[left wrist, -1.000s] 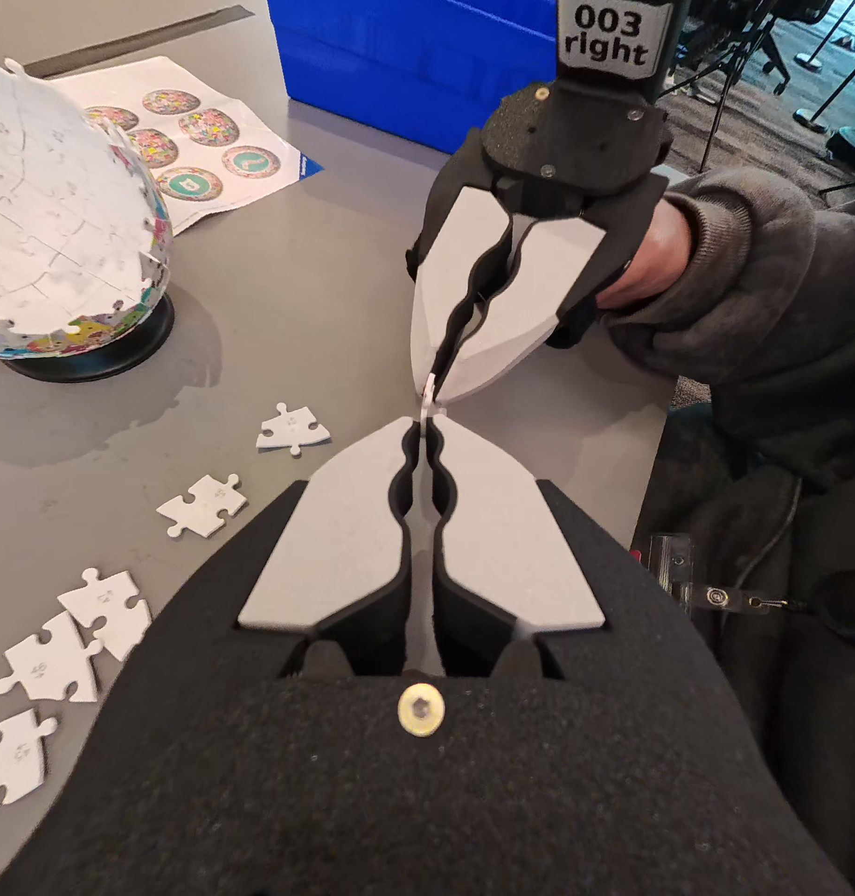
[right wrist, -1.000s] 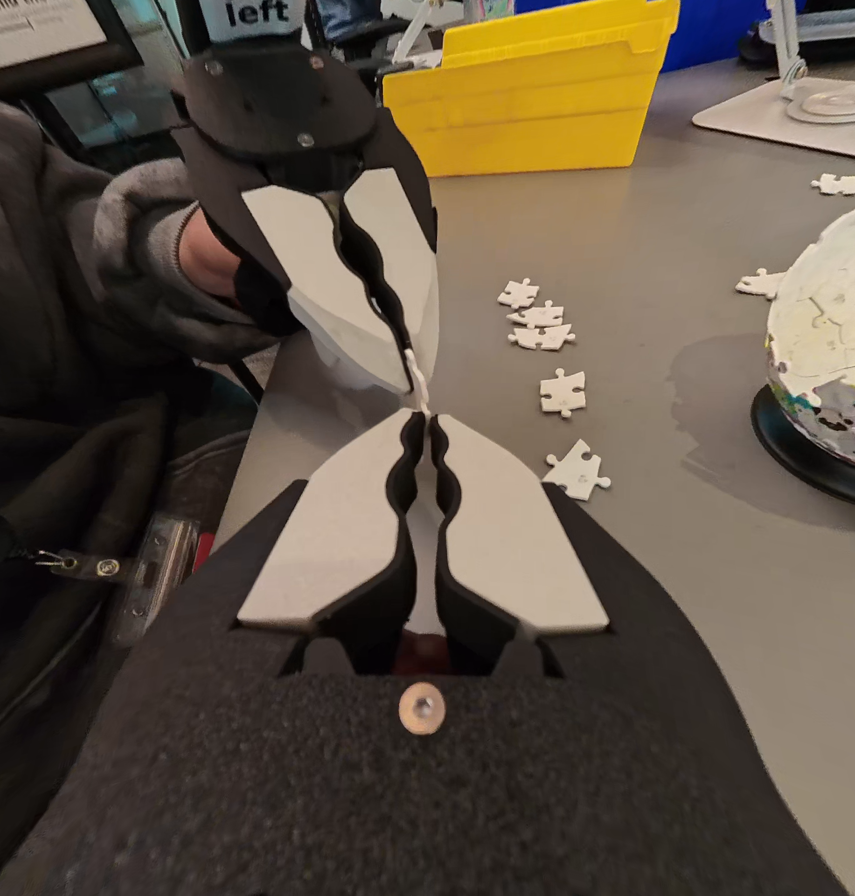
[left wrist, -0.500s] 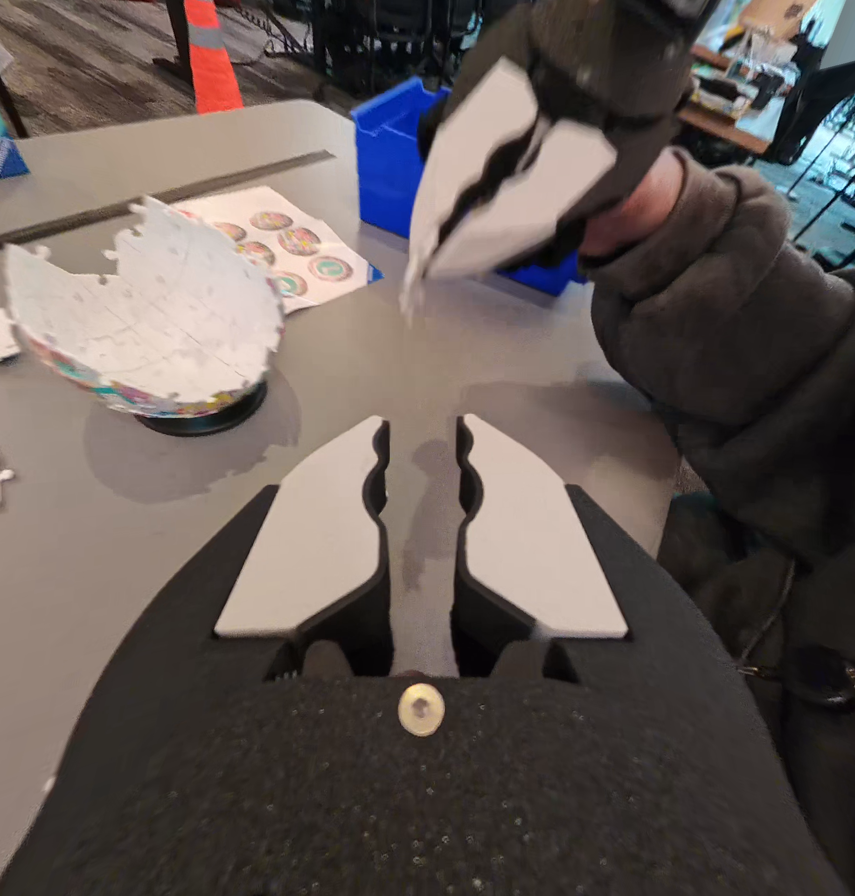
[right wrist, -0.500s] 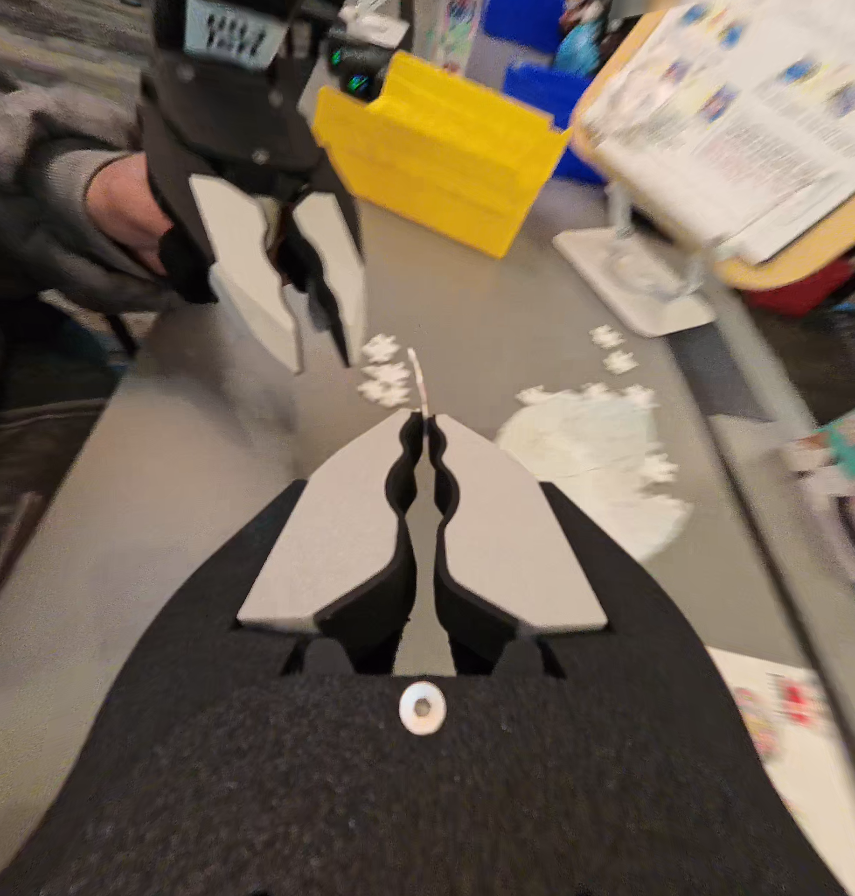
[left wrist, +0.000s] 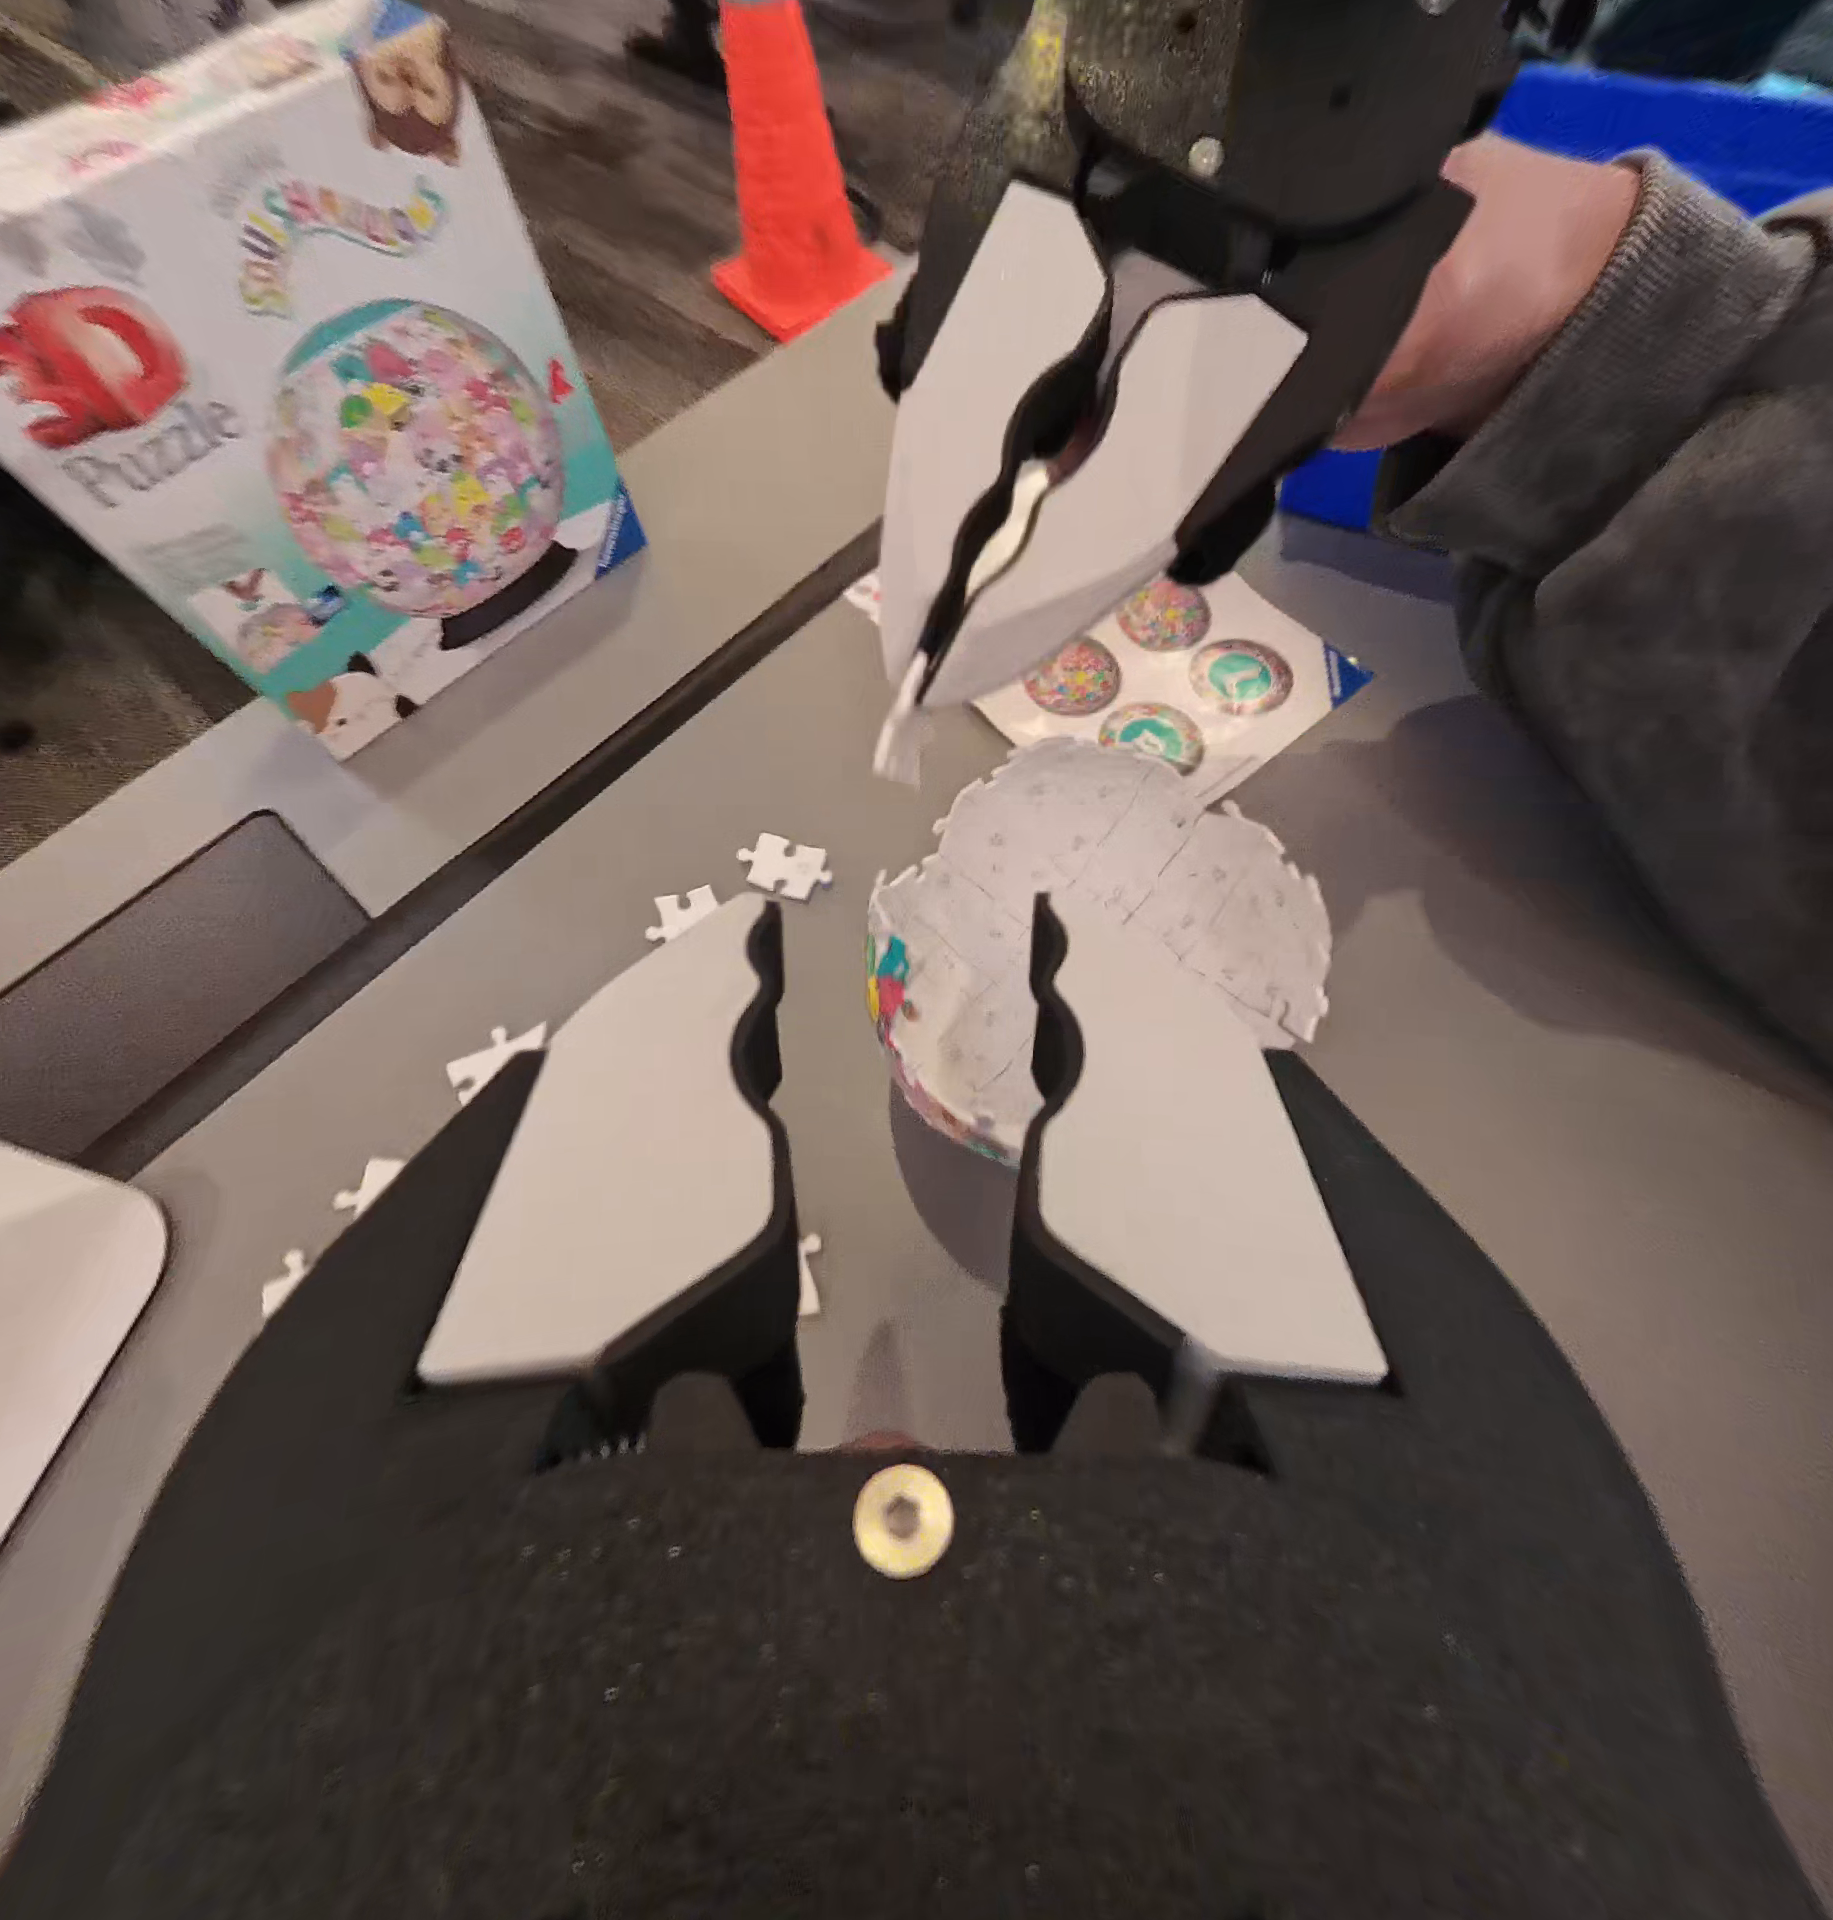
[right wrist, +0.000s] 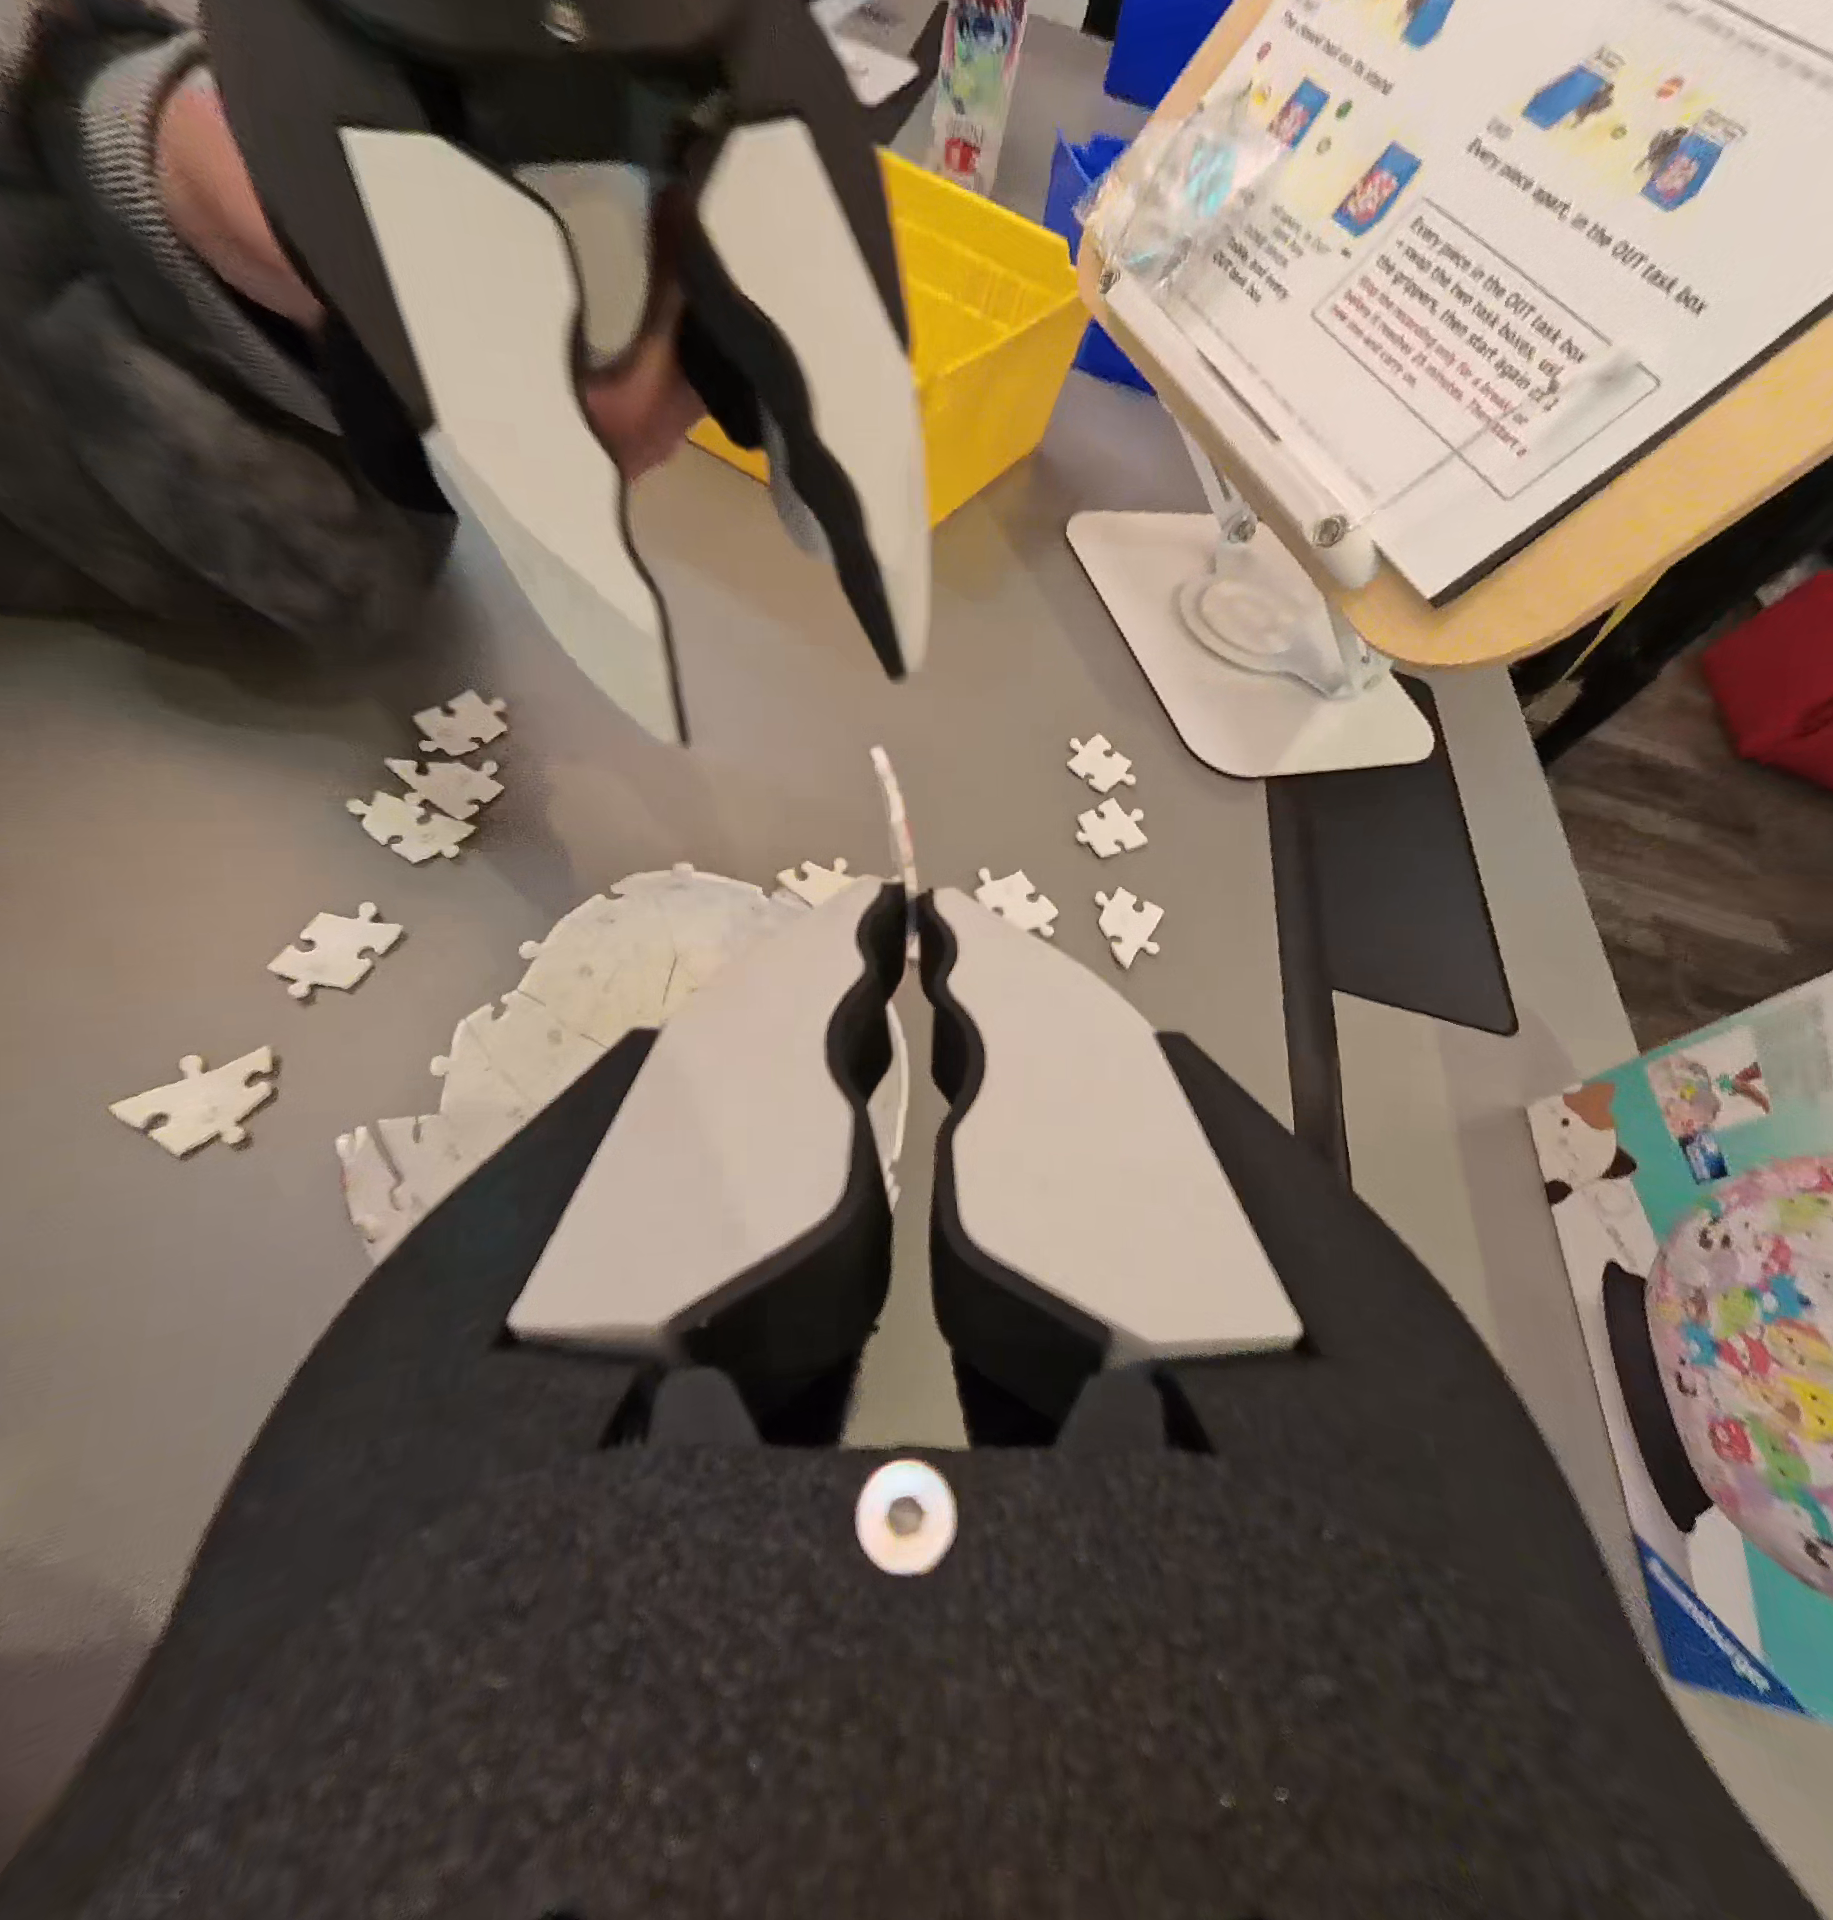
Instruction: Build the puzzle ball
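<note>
The half-built puzzle ball is a white shell with a coloured outside, standing on the grey table. It also shows in the right wrist view. My left gripper is open and empty, above and just in front of the ball. In the right wrist view it hangs open at the top. My right gripper is shut on a white puzzle piece held edge-on. In the left wrist view it holds the piece above the ball's far rim.
Loose white pieces lie around the ball, some near the left gripper. The puzzle box stands at the back left, with a leaflet behind the ball. A yellow bin and a document stand are nearby.
A second ago both grippers pinched the piece tip to tip. The left gripper let go and opened wide. Both grippers have swung over to the ball, and the right one keeps the piece.
</note>
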Motion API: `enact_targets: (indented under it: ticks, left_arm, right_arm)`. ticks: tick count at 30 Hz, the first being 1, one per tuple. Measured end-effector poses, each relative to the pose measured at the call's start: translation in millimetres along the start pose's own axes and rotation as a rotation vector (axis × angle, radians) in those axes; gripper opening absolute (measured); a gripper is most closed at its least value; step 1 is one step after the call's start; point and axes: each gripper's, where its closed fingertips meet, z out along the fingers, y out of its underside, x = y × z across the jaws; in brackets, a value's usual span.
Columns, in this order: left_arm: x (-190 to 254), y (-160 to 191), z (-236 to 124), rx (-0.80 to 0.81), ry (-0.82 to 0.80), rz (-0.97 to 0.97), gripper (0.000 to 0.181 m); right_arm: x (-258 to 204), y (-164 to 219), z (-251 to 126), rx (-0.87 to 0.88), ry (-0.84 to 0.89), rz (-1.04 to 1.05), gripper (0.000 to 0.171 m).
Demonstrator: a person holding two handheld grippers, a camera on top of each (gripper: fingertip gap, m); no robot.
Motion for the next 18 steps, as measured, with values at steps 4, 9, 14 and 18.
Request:
enact_targets:
  ticks: [4,9,14,18]
  left_arm:
    - [-2.5,-18.1,23.4,0.005,0.024,0.075,0.016]
    - [-2.9,-18.6,35.2,0.003,0.043,0.115,0.003]
    - [4.9,-1.0,44.8,-0.037,0.041,0.168,0.003]
    - [0.1,19.9,41.2,-0.124,-0.016,0.154,0.020]
  right_arm:
    - [6.0,3.4,-1.0,-0.010,-0.011,-0.006,0.002]
    - [1.4,1.7,-9.9,-0.023,-0.029,-0.020,0.002]
    - [-6.3,10.4,-7.5,-0.114,-0.062,-0.001,0.002]
    - [-1.4,23.0,-19.9,-0.253,0.008,-0.009,0.002]
